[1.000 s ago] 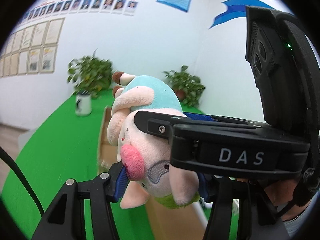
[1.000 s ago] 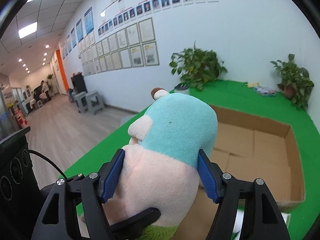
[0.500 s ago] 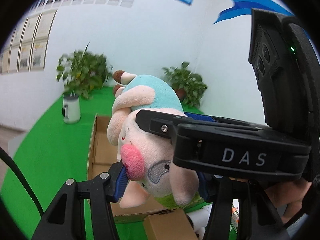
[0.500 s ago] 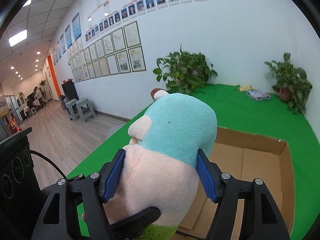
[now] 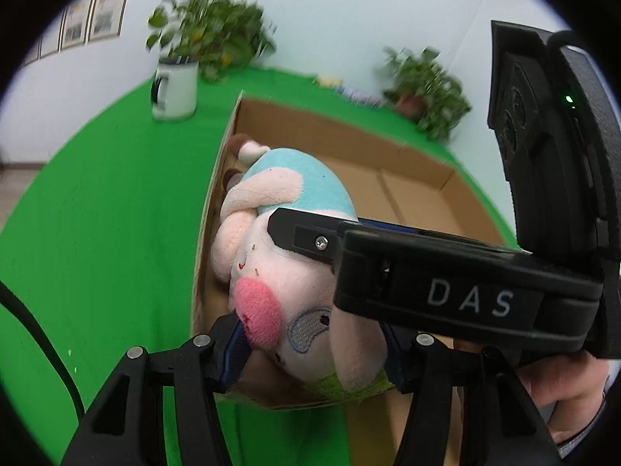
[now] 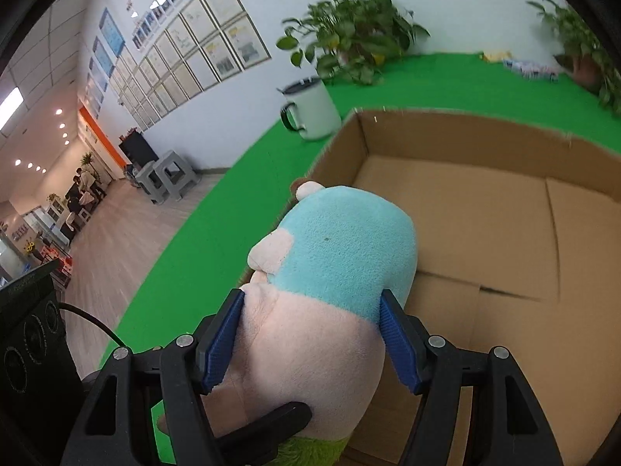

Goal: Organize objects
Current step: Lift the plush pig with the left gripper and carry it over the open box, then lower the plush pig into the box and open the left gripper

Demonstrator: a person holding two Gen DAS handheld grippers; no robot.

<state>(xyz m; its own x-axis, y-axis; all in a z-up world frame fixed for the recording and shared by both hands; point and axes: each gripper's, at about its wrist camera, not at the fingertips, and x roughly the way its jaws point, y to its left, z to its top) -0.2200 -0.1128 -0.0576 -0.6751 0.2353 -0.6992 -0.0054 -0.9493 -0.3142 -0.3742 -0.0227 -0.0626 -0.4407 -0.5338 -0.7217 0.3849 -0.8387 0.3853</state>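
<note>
left wrist view: left gripper pinches the plush toy low on its pink face, blue pads pressed into the fabric on both sides, jaws partway spread around it. toy is pink with a light blue back, pink snout patch, green bit at the bottom. right gripper, black with "das" lettering, crosses in from the right and clamps the same toy higher up; its far finger is hidden behind the toy. a hand grips its handle at lower right. toy hangs over the near left corner of the open cardboard box, off the floor of it as far as i can tell. box sits on a green tabletop. white mug with dark handle stands beyond the box's far left corner, potted plant behind it, second plant at the back right. background blurred.

right wrist view: right gripper holds the toy around the middle, blue pads dented into pink and blue plush on either side, jaws held apart by it. a black finger of the left gripper shows under the toy at the bottom. toy is over the box's left edge. box interior bare brown, flaps meeting at the bottom. mug stands just outside the far left corner, plant behind, another plant at right. black camera unit at lower left.
</note>
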